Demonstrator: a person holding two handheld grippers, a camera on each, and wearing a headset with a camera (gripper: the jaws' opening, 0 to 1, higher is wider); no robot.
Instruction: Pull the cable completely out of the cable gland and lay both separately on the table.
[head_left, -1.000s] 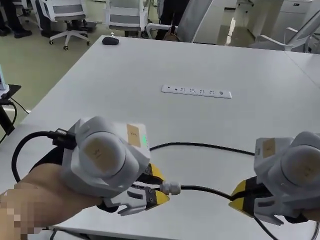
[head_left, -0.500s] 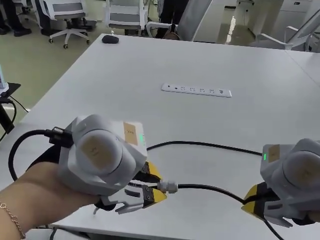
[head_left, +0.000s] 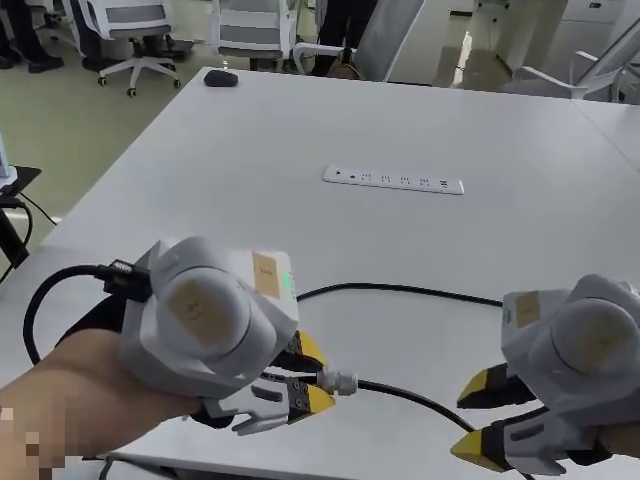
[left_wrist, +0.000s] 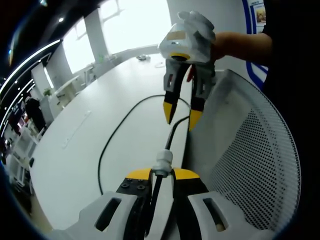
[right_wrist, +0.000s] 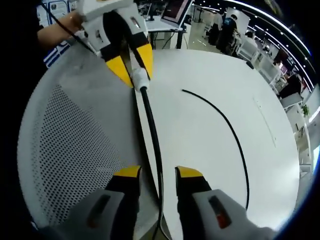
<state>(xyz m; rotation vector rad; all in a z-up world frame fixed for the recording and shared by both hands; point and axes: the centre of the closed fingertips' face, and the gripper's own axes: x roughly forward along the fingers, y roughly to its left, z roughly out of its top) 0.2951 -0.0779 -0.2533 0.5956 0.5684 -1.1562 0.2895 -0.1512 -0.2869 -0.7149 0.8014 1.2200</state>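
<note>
Cable gland (head_left: 340, 380) tight between left fingers (head_left: 318, 401), nose toward right fingers (head_left: 487, 384), apart astride cable (head_left: 402, 393)

Black cable (head_left: 404, 393) threads through the white cable gland (head_left: 340, 380), curving over the table (head_left: 400, 120).

The right gripper (head_left: 462, 428) has been opened. The cable (head_left: 400, 392) is released and now runs loose between its jaws.

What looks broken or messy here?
Nothing looks broken or spilled. The black cable runs through the white cable gland, which the left gripper pinches, and the right gripper is open around the cable.
</note>
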